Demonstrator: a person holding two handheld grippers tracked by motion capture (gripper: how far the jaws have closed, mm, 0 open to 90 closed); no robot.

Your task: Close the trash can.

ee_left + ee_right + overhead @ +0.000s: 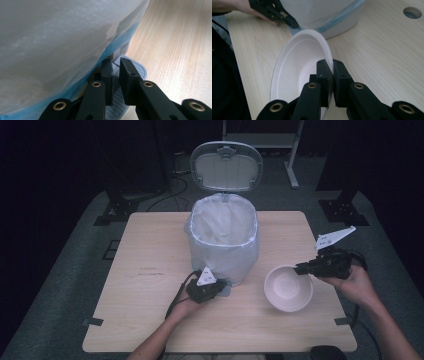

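White bowl (pixel 288 287), pinched at its rim by your right gripper (pixel 332 66) near the table's (pixel 150 270) right edge, could slip; left gripper (pixel 115 65), pressed together, holds the bin's (pixel 223 240) pedal (pixel 136 70).

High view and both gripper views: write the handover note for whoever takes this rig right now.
Left gripper: shut, jaws pressing the ridged grey pedal at the foot of the white bag-lined pedal bin; its lid stands open.
Right gripper: shut on the rim of the white disposable bowl, which is tilted, right of the bin.
Done: lid open, bowl gripped.
Left: probably carry the bowl over the bin's mouth, drop it in, then release the pedal.
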